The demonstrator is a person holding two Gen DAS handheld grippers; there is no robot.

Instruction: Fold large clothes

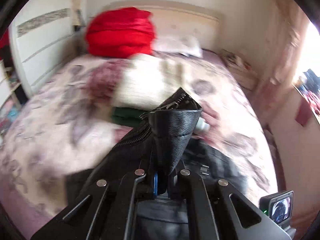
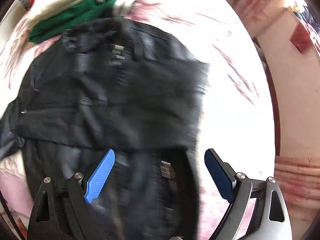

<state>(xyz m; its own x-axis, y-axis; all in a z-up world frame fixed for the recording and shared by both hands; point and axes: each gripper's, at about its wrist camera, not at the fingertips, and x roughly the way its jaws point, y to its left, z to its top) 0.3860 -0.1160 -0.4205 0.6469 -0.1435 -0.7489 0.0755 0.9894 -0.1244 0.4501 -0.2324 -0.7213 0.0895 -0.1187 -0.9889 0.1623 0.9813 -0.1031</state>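
A black leather jacket [image 2: 120,92] with metal zippers lies spread on the floral bedspread [image 2: 230,100]. My left gripper [image 1: 163,180] is shut on a zippered flap of the jacket [image 1: 174,128], held up above the bed. My right gripper [image 2: 160,172] is open and empty, hovering just over the jacket's near edge, with one blue pad [image 2: 100,178] over the leather and the other [image 2: 219,176] over the bedspread. Both views are motion-blurred.
A folded green garment [image 1: 125,117] under a cream one [image 1: 148,86] lies on the bed beyond the jacket, also in the right wrist view [image 2: 80,14]. A red pile [image 1: 122,33] sits by the headboard. A white wardrobe [image 1: 42,40] stands left. A wall [image 2: 296,110] runs along the right.
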